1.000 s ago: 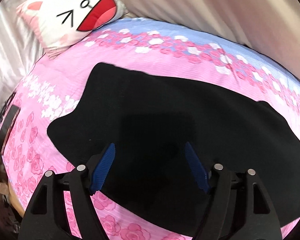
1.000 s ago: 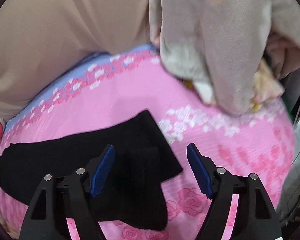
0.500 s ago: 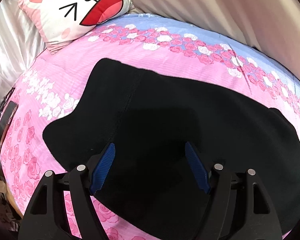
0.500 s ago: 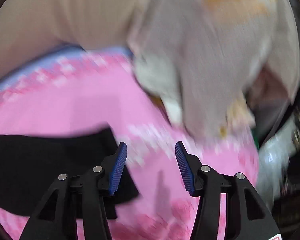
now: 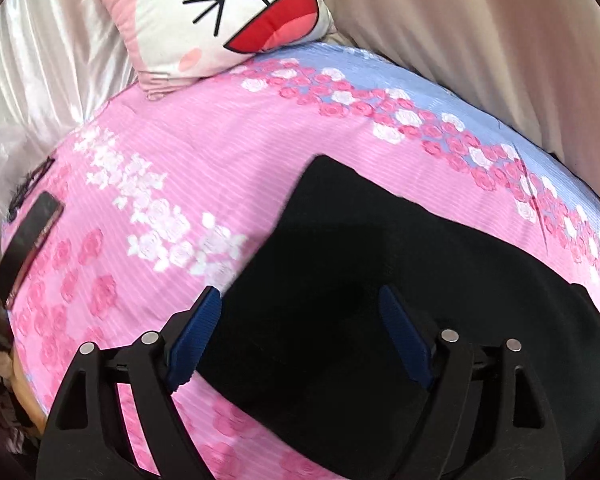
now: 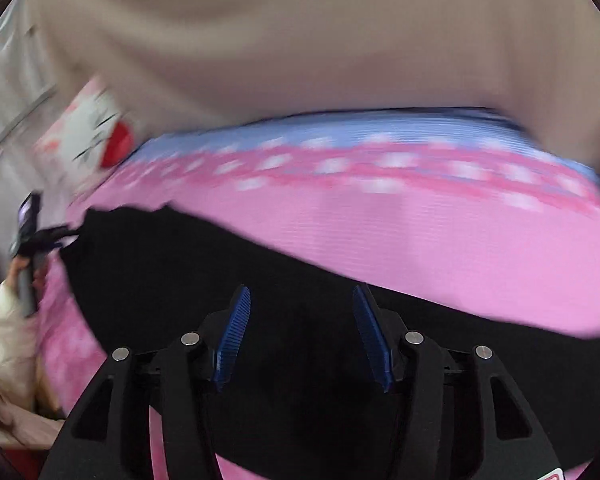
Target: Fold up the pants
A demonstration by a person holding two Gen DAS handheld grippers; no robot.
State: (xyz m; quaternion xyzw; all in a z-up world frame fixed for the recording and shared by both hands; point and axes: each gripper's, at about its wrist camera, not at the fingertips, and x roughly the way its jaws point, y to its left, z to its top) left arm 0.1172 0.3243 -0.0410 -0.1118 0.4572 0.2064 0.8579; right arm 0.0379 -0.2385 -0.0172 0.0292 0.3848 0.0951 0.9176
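Left gripper angled steeply down over pants, jaws opening, wide apart, nothing pinched. Pants flat on bed beneath and ahead of it; pillow far ahead, phone far left. Right gripper above pants, jaws partway apart and opening, gripping nothing. Right view motion-blurred; pants' right end cut off.

Black pants on pink rose-print sheet; white cat-face pillow
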